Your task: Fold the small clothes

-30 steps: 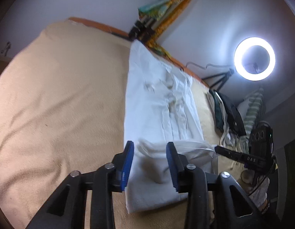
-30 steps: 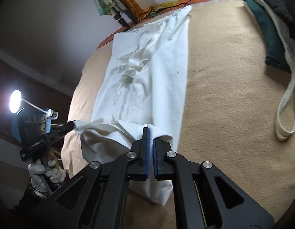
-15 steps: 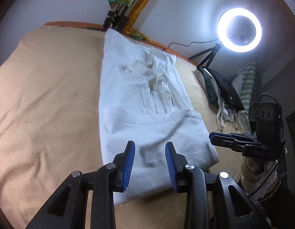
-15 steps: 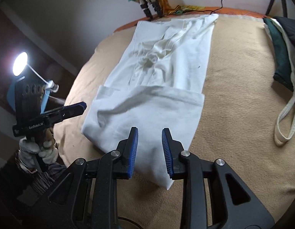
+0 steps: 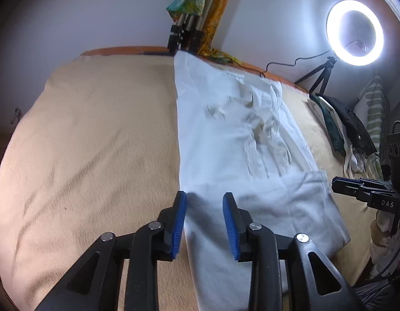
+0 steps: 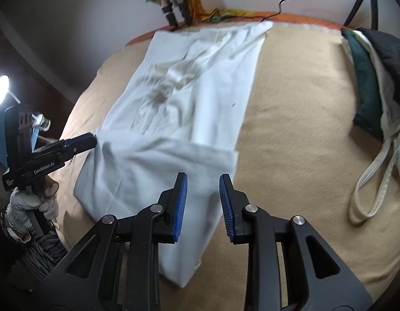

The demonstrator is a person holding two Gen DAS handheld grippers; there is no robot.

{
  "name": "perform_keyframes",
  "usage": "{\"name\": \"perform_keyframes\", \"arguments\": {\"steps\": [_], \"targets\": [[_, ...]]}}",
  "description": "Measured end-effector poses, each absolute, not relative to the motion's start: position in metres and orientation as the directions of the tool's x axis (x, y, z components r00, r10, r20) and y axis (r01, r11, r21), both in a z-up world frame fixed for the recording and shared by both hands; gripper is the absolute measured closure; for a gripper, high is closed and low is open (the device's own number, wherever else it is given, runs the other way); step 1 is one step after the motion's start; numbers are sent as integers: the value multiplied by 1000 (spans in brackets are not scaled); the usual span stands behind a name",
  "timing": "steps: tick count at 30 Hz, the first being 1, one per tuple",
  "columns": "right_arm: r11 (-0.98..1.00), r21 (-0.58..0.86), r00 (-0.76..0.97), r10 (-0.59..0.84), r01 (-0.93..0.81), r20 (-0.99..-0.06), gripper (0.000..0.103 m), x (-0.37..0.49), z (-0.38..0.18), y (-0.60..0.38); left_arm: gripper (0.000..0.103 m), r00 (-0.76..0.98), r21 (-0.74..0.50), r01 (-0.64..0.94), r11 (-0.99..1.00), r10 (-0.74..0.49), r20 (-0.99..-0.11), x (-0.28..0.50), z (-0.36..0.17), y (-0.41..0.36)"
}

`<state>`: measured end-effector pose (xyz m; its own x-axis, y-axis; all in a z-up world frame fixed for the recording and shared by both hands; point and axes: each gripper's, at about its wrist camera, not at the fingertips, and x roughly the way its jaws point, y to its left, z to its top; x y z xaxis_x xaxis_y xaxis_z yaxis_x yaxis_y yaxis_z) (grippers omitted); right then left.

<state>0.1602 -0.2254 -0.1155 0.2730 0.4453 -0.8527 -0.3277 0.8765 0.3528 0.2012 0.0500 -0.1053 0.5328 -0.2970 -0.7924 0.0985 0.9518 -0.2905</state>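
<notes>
A white garment [image 5: 233, 134] lies lengthwise on the tan blanket [image 5: 96, 140], its near end folded back over itself; it also shows in the right wrist view [image 6: 179, 98]. My left gripper [image 5: 204, 198] is open and empty over the near left corner of the folded part. My right gripper [image 6: 202, 180] is open and empty over the near right corner of the fold. The left gripper also shows in the right wrist view [image 6: 88, 140] by the garment's left edge. The right gripper also shows in the left wrist view [image 5: 340, 182] past the garment's right edge.
A pile of dark and green clothes with white straps [image 6: 373, 83] lies at the blanket's right side. A lit ring light on a tripod [image 5: 354, 32] stands at the back right. Tripod legs and coloured cloth [image 5: 189, 23] stand against the wall behind the bed.
A second ago my right gripper was shut on the lifted near end of the garment. That end now lies folded flat, the right gripper has opened, and both grippers have drawn back above it.
</notes>
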Motion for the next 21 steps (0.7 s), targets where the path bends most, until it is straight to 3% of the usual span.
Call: {"name": "perform_keyframes", "arguments": {"steps": [7,21], "targets": [[869,381,324,476,-315,-818,75,205,-96,-242,67,581,-322,103,941,-319,-749,245,-82,56],[885,379,349,457,-272,-818,75,320,-130,-242,35,508,-457,210,864,-496,-704,383,-84,-11]]}}
